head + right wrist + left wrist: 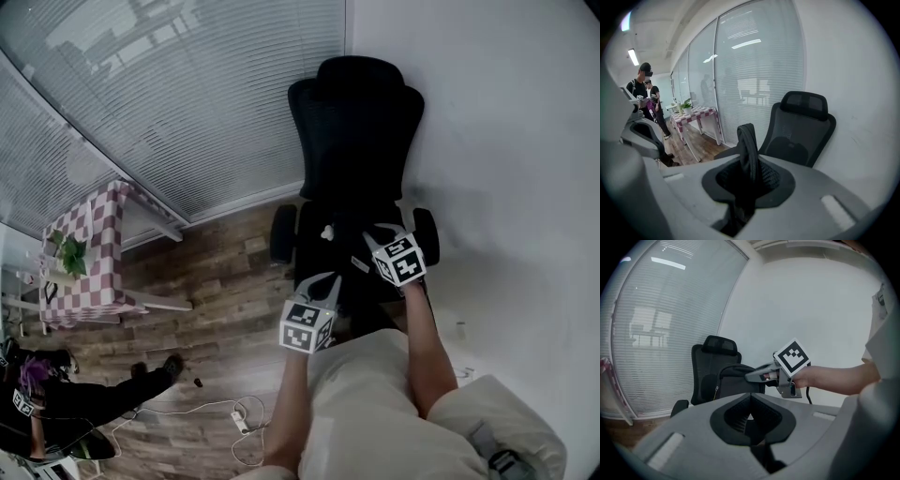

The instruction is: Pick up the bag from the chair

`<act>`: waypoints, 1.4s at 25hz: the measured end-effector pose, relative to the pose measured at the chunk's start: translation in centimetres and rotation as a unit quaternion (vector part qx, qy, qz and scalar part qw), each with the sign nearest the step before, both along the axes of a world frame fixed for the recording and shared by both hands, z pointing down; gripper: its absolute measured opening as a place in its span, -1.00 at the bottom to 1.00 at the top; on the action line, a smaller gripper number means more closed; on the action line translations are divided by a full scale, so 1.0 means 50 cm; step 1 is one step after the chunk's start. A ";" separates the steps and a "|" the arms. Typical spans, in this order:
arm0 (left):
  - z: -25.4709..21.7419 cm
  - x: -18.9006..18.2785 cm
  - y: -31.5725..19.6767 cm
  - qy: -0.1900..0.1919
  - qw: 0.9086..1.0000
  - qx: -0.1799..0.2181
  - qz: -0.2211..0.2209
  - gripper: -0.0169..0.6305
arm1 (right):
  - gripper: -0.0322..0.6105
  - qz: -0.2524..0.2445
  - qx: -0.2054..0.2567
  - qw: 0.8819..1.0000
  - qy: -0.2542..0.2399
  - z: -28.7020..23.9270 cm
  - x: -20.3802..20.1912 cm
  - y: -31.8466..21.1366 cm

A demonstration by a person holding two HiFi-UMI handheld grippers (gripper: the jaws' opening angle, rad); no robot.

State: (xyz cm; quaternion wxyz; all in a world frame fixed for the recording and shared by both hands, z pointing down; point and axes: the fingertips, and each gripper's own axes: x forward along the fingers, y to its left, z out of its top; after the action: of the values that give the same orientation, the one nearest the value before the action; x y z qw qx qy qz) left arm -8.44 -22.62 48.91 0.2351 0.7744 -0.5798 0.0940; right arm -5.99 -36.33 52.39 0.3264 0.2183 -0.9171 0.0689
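Black fabric bag on black mesh office chair, gripped by its handle.
Pinches the black woven strap between right gripper fingers, bag just below them on the seat; holds left gripper fingers pressed together, empty, bag ahead of them; shows a black-and-white square code on the marker cube.

Black chair at the wall. Dark bag on its seat, left gripper and right gripper over it. Checkered surface left of chair.
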 end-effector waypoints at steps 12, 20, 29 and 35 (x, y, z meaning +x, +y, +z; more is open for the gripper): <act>0.046 0.014 0.012 0.025 0.999 -0.020 -0.003 -0.93 | -0.72 -0.027 -0.026 0.999 0.033 0.058 0.035 0.013; 0.047 0.017 0.002 0.024 0.999 -0.022 0.001 -0.93 | -0.72 -0.040 -0.020 0.998 0.039 0.050 0.024 0.002; 0.039 0.009 -0.007 0.017 1.000 -0.019 -0.006 -0.93 | -0.73 -0.036 -0.009 0.999 0.030 0.033 0.021 -0.006; 0.038 0.003 -0.006 0.015 1.000 -0.015 -0.008 -0.93 | -0.73 -0.025 -0.016 0.999 0.020 0.034 0.024 -0.001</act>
State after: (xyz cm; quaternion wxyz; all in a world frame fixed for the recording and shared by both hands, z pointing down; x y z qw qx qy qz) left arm -8.30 -22.91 50.81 0.2561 0.7675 -0.5809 0.0892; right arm -4.77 -36.40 54.10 0.3494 0.1911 -0.9145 0.0712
